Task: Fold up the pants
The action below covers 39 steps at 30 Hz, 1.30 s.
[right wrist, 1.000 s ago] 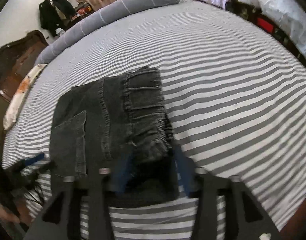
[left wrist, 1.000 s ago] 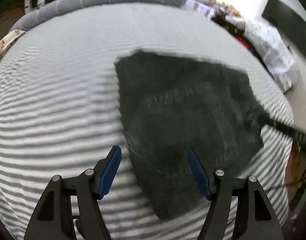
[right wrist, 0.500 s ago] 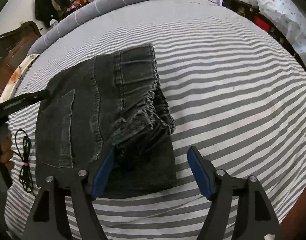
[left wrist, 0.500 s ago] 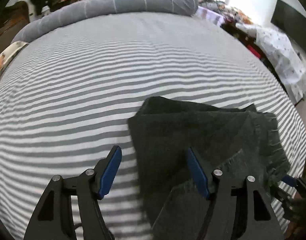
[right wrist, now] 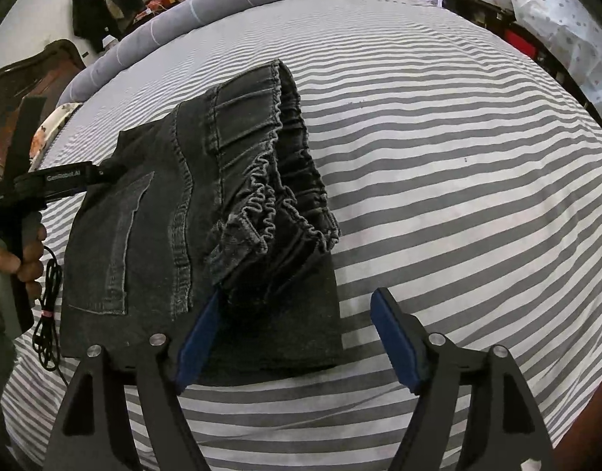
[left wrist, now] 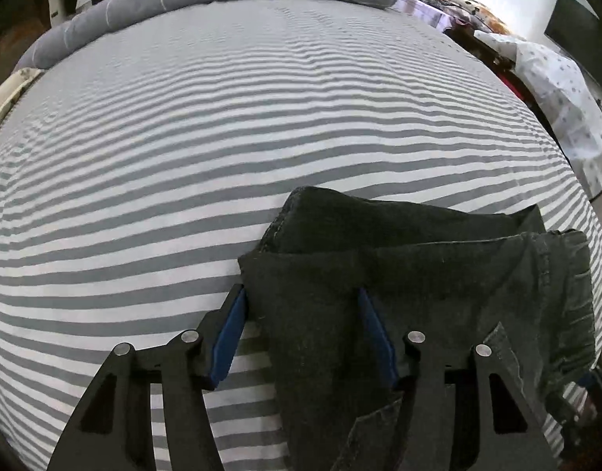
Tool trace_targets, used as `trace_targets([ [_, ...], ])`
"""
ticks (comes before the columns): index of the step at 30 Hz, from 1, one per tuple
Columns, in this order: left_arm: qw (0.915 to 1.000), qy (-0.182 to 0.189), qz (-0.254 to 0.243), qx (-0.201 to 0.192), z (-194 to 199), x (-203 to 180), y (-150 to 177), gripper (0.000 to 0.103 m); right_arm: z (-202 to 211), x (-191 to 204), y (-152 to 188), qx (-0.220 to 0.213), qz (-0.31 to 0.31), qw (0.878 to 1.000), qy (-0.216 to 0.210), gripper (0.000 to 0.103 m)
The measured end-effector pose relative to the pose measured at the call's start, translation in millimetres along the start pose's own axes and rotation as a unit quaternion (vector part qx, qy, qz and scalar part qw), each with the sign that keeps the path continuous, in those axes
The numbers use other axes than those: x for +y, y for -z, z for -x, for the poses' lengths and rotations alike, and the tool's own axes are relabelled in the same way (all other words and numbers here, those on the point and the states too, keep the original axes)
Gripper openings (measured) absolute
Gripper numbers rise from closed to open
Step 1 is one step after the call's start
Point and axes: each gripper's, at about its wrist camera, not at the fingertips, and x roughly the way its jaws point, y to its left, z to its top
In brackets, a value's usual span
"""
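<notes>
1. Your left gripper (left wrist: pixel 301 333) is hanging spread over the near left corner of the pants (left wrist: pixel 399 294); its jaws have just been closing, with the denim edge between the blue pads but not pinched.
2. Your right gripper (right wrist: pixel 297 337) is also standing spread, its jaws having just been opening, with the near right corner of the pants (right wrist: pixel 206 216) between them and nothing pressed.
3. You are looking at dark denim already folded into a thick packet, lying on the near part of the striped bed sheet (right wrist: pixel 458 157), with the gathered elastic waistband (right wrist: pixel 277 180) rucked up and gaping along the right side.
4. You are handling cloth that looks soft but heavy and several layers deep, so it will likely sag and slide apart if you are lifting only the top ply.
5. You are best taking hold at the near corners, biting through all layers, or at the stitched waistband, which should be giving firmer purchase than the plain leg cloth.
6. Your hand (right wrist: pixel 14 259) is showing at the left edge of the right view.
</notes>
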Motion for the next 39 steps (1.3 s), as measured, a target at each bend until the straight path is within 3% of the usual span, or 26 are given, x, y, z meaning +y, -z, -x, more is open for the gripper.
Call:
trace_targets([
  [5, 0.9999, -0.011, 0.009, -0.007, 29, 3, 16, 0.058, -1, -4, -2, 0.008, -0.009, 1.0, 0.007, 0.084],
  [13, 0.9991, 0.013, 0.036, -0.016, 77, -1, 70, 0.058, 12, -1, -10, 0.004, -0.003, 1.0, 0.012, 0.085],
  [21, 0.9994, 0.023, 0.024, -0.007, 89, -27, 105, 0.058, 53, 13, -21, -0.048, 0.024, 0.998, 0.014, 0.083],
  [28, 0.9995, 0.028, -0.007, -0.012, 88, -48, 106, 0.058, 71, 33, -55, -0.094, 0.054, 0.994, -0.023, 0.068],
  [32, 0.9992, 0.039, -0.009, -0.003, 79, -53, 106, 0.058, 53, 53, -79, -0.075, 0.079, 0.993, -0.048, 0.043],
  [34, 0.9991, 0.04, -0.012, 0.002, 76, -54, 109, 0.058, 38, 57, -88, -0.055, 0.084, 0.994, -0.048, 0.036],
  [39, 0.9989, 0.038, -0.024, 0.014, 65, -54, 113, 0.058, 7, 50, -97, -0.026, 0.082, 0.996, -0.023, 0.033],
])
